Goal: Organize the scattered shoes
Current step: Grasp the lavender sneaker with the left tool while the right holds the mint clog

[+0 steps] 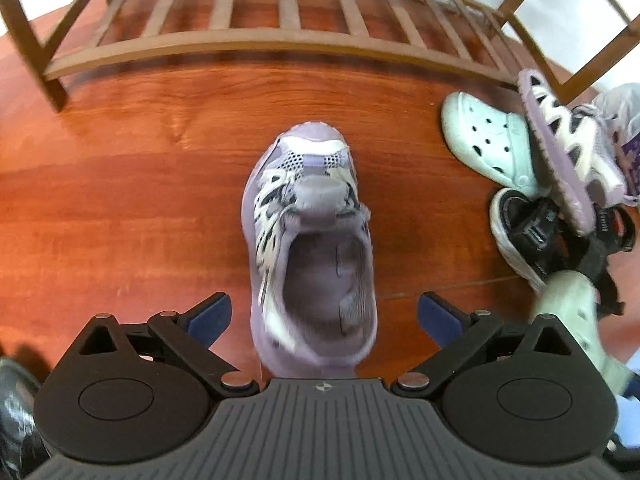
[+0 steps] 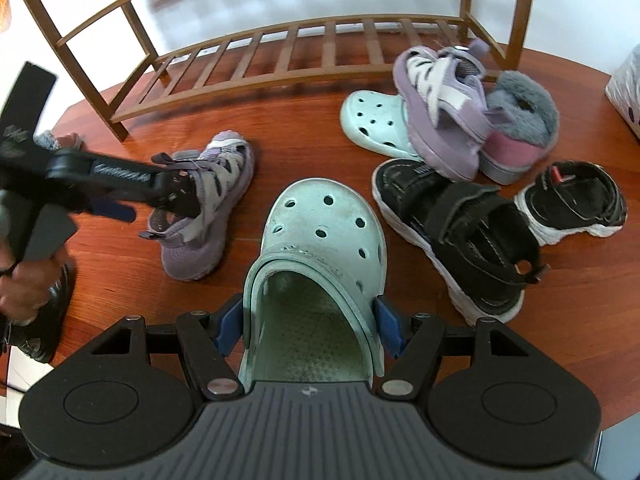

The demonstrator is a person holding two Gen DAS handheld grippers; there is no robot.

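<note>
A purple sneaker (image 1: 312,240) stands on the wooden floor, heel toward my left gripper (image 1: 324,316), which is open with its jaws wide on either side of the heel, not touching. The same sneaker shows in the right wrist view (image 2: 208,208) with the left gripper (image 2: 160,196) over it. My right gripper (image 2: 308,326) is shut on the heel sides of a mint clog (image 2: 320,264). A wooden shoe rack (image 1: 280,44) stands beyond, also in the right wrist view (image 2: 280,56).
At the right lie a second mint clog (image 2: 372,128), a second purple sneaker (image 2: 436,104) tipped on it, a pink fur-lined boot (image 2: 516,132), two black sandals (image 2: 460,232) (image 2: 576,200). A black shoe (image 2: 40,320) lies at the left edge.
</note>
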